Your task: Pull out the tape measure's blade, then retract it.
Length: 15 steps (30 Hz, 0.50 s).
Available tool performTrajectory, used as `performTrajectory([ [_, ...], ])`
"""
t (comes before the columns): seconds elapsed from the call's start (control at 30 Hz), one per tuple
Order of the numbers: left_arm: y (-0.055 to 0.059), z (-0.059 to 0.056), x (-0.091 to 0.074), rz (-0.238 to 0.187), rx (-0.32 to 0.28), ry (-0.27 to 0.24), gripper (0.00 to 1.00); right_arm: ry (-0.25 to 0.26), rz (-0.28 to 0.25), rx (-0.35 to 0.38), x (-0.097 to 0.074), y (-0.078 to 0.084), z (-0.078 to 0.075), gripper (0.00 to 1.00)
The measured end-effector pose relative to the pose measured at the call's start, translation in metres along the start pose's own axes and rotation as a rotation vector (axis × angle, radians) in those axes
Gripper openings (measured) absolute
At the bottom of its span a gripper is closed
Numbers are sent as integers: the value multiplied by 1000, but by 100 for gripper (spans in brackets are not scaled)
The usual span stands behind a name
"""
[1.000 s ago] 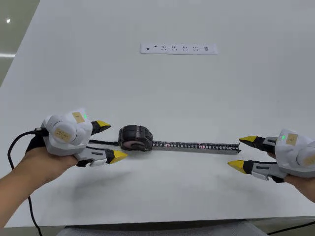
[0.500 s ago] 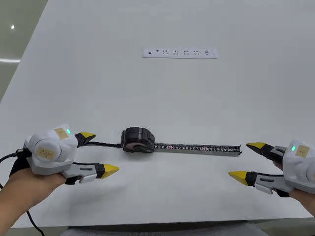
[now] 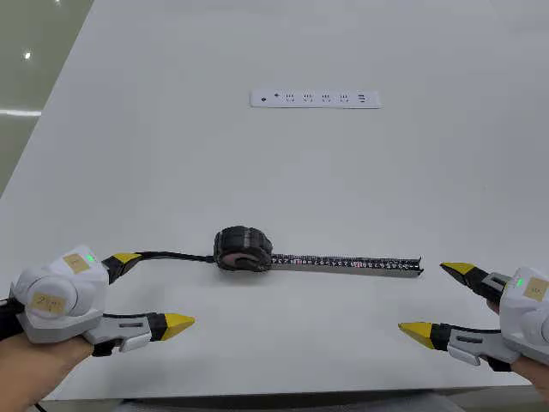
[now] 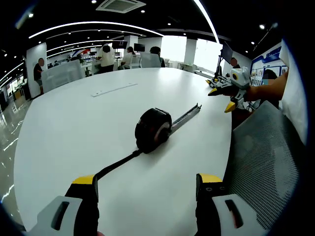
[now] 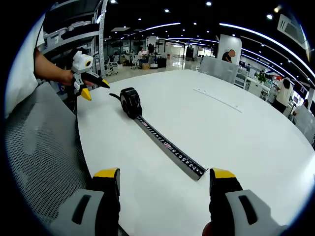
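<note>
We hold the left gripper (image 3: 154, 289) low at the near edge of the white table (image 3: 257, 172). Its two yellow-tipped jaws are wide apart and there is nothing between them. We hold the right gripper (image 3: 433, 299) at the near edge too, far over on the other side. Its jaws are also wide apart and hold nothing. In both gripper views a grey mesh chair (image 4: 261, 162) sits close by us, at the table's edge.

A bit further in, between the two grippers, the tape measure (image 3: 243, 249) lies on the table. Its round black case is nearer to the left gripper. Neither gripper touches it. A thin black strap (image 3: 171, 255) runs from the case toward the left gripper. The strap's end comes right up by one jaw tip, but we cannot tell if they touch.

The blade (image 3: 347, 263) is pulled out of the case and lies flat on the table. It points toward the right gripper. In the right gripper view its far end stops just ahead of the jaws, with a small gap.

Further back, a long white power strip (image 3: 315, 98) lies alone on the table, well apart from the tape measure.

Far behind the table, the gripper views show people (image 4: 106, 55) in a big bright room.
</note>
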<state>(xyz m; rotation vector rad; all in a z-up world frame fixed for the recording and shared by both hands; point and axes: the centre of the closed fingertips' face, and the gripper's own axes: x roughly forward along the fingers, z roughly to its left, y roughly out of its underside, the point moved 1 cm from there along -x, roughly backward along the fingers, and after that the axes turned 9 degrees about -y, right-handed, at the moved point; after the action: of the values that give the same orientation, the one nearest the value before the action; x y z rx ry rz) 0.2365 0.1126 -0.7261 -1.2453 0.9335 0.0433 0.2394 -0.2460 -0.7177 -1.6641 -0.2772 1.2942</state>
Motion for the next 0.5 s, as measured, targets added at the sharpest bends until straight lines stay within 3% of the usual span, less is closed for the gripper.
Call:
performTrajectory([
  [0.3, 8, -3, -12, -17, -57, -30, 82, 28, -32, 26, -8, 0, 6, 74],
  [0.5, 8, -4, -17, -41, -81, -58, 83, 54, -48, 51, -13, 4, 10, 75],
])
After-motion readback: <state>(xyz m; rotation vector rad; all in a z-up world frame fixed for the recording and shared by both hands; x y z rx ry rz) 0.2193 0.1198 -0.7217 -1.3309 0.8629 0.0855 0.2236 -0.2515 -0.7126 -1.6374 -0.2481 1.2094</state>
